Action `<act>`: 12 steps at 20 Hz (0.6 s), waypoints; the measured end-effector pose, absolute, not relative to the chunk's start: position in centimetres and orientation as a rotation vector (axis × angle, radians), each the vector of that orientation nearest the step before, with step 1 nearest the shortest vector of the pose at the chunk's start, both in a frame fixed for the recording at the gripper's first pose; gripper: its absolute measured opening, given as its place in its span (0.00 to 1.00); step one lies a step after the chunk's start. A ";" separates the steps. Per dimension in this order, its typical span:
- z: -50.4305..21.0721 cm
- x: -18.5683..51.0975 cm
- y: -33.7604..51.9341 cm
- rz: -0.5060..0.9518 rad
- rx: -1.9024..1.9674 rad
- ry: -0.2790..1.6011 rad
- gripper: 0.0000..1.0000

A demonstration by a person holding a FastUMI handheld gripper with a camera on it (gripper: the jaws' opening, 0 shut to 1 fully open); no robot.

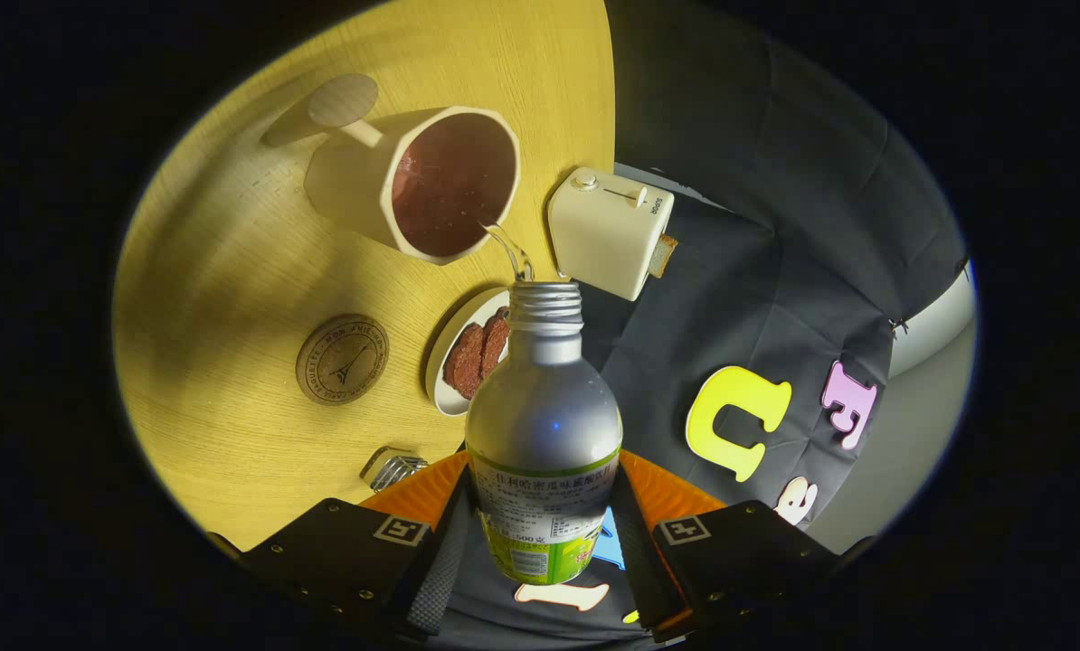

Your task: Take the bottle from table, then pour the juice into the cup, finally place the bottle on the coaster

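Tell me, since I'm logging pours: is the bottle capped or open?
Open: the bottle, clamped in the tongs, has a bare threaded neck, with liquid streaming into the cup.

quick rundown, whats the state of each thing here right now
gripper: shut on the bottle
bottle: uncapped, tilted toward the cup, liquid streaming from its mouth
cup: on the table, partly filled with reddish liquid
coaster: bare, nothing on it
plate: holds brown slices
toaster: a slice of bread sticking out of it
bottle cap: off, lying on the table
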State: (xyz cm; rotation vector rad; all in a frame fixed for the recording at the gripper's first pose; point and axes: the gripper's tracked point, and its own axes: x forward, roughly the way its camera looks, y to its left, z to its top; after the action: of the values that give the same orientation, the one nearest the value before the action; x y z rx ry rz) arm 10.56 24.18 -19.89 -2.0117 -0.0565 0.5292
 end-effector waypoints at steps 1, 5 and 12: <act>-19.9 10.6 24.0 0.531 -2.019 -0.058 0.77; -19.4 10.9 23.8 0.532 -2.047 -0.070 0.77; -18.7 10.8 24.3 0.542 -2.092 -0.108 0.77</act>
State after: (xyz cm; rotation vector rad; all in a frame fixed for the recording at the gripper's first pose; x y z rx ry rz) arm 10.84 24.29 -18.73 -2.0921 -0.1082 0.5417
